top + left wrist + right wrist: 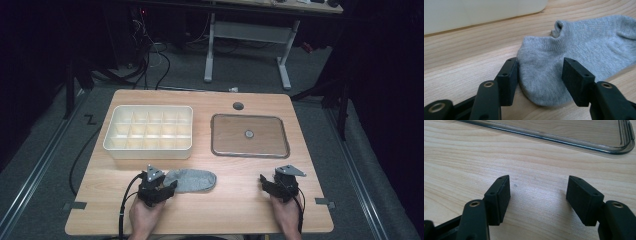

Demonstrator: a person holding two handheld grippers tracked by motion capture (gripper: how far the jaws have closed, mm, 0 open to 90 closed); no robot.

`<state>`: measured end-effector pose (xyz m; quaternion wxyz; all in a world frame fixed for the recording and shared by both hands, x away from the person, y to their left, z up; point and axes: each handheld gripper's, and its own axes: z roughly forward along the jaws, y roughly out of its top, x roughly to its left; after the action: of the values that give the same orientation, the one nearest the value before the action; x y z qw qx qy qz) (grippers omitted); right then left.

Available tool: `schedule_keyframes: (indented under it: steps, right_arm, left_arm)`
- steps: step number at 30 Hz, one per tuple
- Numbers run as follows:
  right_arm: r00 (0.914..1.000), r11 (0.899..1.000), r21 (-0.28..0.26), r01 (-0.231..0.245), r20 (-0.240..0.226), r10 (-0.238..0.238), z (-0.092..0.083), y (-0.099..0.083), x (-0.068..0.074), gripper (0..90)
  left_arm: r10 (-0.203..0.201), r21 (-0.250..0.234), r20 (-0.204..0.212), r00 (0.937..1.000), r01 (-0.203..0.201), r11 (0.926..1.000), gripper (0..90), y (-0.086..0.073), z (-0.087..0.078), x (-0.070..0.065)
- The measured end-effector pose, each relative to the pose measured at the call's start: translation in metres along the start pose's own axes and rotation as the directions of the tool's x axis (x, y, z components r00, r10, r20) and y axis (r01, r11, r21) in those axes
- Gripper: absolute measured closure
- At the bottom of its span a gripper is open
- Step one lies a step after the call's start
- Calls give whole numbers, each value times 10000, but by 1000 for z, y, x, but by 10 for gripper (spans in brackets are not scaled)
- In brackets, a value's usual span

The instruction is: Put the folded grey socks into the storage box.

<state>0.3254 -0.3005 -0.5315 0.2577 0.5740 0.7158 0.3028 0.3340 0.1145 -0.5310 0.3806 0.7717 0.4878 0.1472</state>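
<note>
A grey ankle sock (192, 180) (574, 50) lies flat on the wooden table (235, 210), near the front edge and left of centre. My left gripper (169, 189) (540, 72) rests low on the table at the sock's left end. Its jaws are open and straddle the sock's rounded end. One pad (510, 80) sits at the fabric's edge, the other stands clear of it. My right gripper (264, 181) (539, 192) sits at the front right, open over bare wood with nothing between its jaws.
A white box (149, 131) (474, 12) divided into several compartments stands behind the sock at the back left. A clear shallow tray (250, 154) (549, 138) lies at the back right, just beyond my right gripper. A round cable hole (238, 106) is near the table's far edge.
</note>
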Motion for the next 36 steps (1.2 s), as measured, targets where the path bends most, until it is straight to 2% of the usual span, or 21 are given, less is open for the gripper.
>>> schedule_keyframes:
  steps: [2, 6, 12, 16, 19, 23, 24, 26, 30, 33, 36]
  right_arm:
    - [10000, 10000, 1, 16, -14, -16, 0, 0, 0, 359]
    - [10000, 10000, 15, 52, -61, -52, 0, 0, 0, 354]
    - [10000, 10000, 7, 33, -82, -33, 0, 0, 0, 367]
    - [9999, 9999, 145, 72, -140, -70, -3, 1, 4, 445]
    - [9990, 9993, 329, 167, -413, -153, -5, 3, 9, 478]
    - [9973, 9992, 268, 289, -685, -270, -10, 3, 19, 514]
    - [9944, 9984, 159, 547, -919, -530, -15, 4, 28, 553]
    - [9900, 9976, 55, 693, -1233, -681, -19, 5, 36, 578]
    - [9741, 9945, -204, 1023, -2004, -1043, -26, 9, 56, 627]
    - [9581, 9908, -397, 1292, -2525, -1350, -31, 12, 72, 653]
    - [9366, 9851, -636, 1599, -3054, -1717, -34, 18, 89, 670]
  left_arm:
    - [83, -53, -50, 10000, -83, 10000, 470, 1, 1, -1]
    - [-56, 31, -92, 9999, 57, 10000, 471, 3, 3, -4]
    - [157, 206, -144, 9998, -154, 9997, 469, 7, 7, -8]
    - [252, 321, -115, 9996, -248, 9992, 467, 10, 10, -14]
    - [306, 326, -54, 9995, -304, 9990, 465, 11, 12, -18]
    - [296, 302, -2, 9996, -295, 9991, 466, 12, 13, -20]
    - [342, 269, 33, 9994, -343, 9990, 467, 12, 14, -23]
    - [504, 218, 37, 9987, -505, 9985, 468, 12, 15, -25]
    - [438, 329, 77, 9990, -440, 9985, 468, 13, 16, -30]
    - [426, 365, 64, 9991, -428, 9984, 467, 14, 17, -33]
    - [445, 390, 75, 9990, -448, 9982, 467, 14, 18, -37]
